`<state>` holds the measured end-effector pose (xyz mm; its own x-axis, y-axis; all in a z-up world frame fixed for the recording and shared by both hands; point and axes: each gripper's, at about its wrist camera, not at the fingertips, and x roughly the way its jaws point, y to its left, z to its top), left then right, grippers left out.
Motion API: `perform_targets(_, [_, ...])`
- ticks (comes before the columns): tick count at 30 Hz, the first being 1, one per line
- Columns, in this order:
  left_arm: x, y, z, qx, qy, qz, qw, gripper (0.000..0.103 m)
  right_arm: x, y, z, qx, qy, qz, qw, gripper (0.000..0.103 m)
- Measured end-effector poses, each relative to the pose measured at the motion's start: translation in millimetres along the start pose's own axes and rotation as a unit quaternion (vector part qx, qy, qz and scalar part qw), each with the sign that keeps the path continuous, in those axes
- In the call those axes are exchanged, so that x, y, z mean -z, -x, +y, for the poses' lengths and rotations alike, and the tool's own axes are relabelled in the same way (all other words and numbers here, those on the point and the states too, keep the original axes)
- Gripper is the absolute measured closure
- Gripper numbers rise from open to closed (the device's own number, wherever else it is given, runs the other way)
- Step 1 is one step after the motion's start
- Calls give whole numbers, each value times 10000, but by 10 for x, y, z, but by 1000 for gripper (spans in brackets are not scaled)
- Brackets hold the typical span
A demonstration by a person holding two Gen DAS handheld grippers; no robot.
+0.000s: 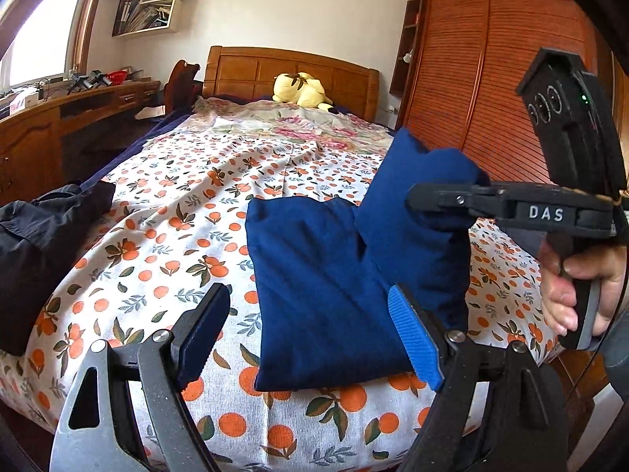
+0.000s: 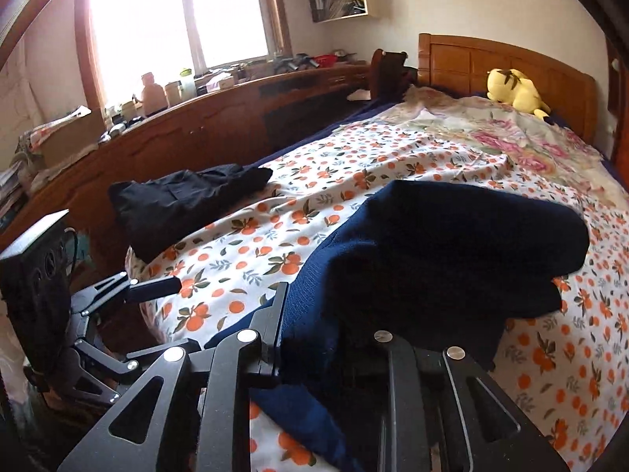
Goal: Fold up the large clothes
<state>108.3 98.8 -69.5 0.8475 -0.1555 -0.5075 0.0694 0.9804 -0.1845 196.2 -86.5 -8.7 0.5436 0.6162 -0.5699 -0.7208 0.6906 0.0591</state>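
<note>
Bedroom daylight falls across the orange-print white bedsheet [image 1: 165, 212] on which my work lies: a navy blue cotton garment [image 1: 314, 287], already folded into a compact rectangular pad near the foot of the bed, just ahead of me. One flap of it is lifted off the pad on my right side, and I judge this to be a late fold, with that flap yet to be laid flat and the bundle squared. My right gripper [image 1: 416, 200] has its jaws narrow around the raised cloth; from its own camera the fabric bulges over and between the fingers, so I read it as pinching that flap, though the pads themselves are hidden. My left gripper [image 1: 310, 330] stands wide, one pad over the sheet and the other over the pad's near edge, gripping nothing. The pad's long axis runs from the foot of the bed toward the carved wooden headboard [image 1: 291, 74], leaning slightly left at its far end. Well apart on the left, a crumpled black garment [image 1: 43, 244] sits at the mattress edge, seemingly waiting its turn. A yellow plush toy [image 1: 300, 90] rests by the headboard.
</note>
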Motion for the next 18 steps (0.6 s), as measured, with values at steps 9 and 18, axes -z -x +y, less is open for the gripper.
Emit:
perform_targets(9, [1, 47, 36, -149, -39, -58, 9999, 20, -93, -333, -62, -555, -439, 507, 9962, 78])
perform_targets(18, [31, 83, 169, -252, 50, -47, 9997, 20, -148, -506, 115, -465, -6, 705, 9964, 58])
